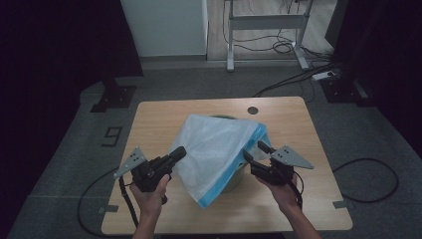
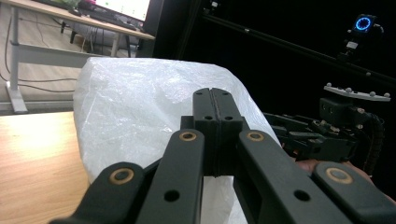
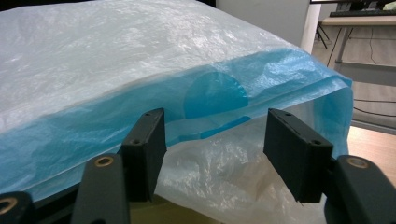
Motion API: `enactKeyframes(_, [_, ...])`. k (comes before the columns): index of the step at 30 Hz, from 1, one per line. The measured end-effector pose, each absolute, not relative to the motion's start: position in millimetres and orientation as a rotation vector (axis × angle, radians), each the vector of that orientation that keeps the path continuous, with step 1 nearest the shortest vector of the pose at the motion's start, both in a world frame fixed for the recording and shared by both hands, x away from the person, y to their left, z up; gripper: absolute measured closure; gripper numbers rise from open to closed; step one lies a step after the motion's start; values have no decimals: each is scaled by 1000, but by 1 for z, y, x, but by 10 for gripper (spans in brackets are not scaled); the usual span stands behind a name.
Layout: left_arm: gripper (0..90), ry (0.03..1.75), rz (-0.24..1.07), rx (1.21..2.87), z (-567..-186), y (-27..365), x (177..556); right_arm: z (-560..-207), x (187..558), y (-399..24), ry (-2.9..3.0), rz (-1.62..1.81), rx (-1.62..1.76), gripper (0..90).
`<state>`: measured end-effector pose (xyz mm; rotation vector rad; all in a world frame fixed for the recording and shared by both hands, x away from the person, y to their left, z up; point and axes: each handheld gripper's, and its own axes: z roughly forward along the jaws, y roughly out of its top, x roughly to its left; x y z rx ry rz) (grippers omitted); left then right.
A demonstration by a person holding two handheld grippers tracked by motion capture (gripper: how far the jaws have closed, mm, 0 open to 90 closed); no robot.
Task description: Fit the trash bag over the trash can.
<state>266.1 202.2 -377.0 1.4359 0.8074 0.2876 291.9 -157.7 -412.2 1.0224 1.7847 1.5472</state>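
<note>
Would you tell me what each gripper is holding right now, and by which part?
The left gripper is shut against the plastic bag; whether film is pinched is unclear. The right gripper stands open at its blue edge, holding nothing.

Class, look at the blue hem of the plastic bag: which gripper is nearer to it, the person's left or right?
Right. The right gripper stands open right at the blue hem of the bag. The left gripper, shut, is at the bag's white side, away from the hem.

The wooden desk (image 1: 149, 117) stands on a grey floor (image 1: 59, 164). On it stands a green container (image 1: 234, 183), covered by a white-blue plastic bag (image 1: 214, 149).
</note>
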Motion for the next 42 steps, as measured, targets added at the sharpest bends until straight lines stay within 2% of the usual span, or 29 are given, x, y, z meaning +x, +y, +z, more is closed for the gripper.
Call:
enactKeyframes(10, [897, 810, 276, 1432, -376, 207, 266, -413, 293, -160, 1784, 1523, 1031, 385])
enactKeyframes(11, [864, 808, 279, 1438, -374, 206, 265, -413, 293, -160, 1785, 1521, 1028, 385])
enactKeyframes(15, [623, 804, 325, 1459, -366, 200, 260, -413, 293, -159, 1787, 1520, 1018, 386])
enactKeyframes(18, [517, 763, 398, 1507, -355, 188, 251, -414, 293, -158, 1789, 1516, 1014, 388])
enactKeyframes(23, [453, 734, 438, 1614, -350, 170, 250, -414, 291, -159, 1785, 1512, 1007, 395])
enactKeyframes(30, [287, 749, 438, 1757, -365, 144, 258, -414, 287, -159, 1779, 1513, 997, 401])
enactKeyframes(42, [142, 773, 481, 1772, -393, 122, 253, -416, 280, -158, 1760, 1516, 983, 411])
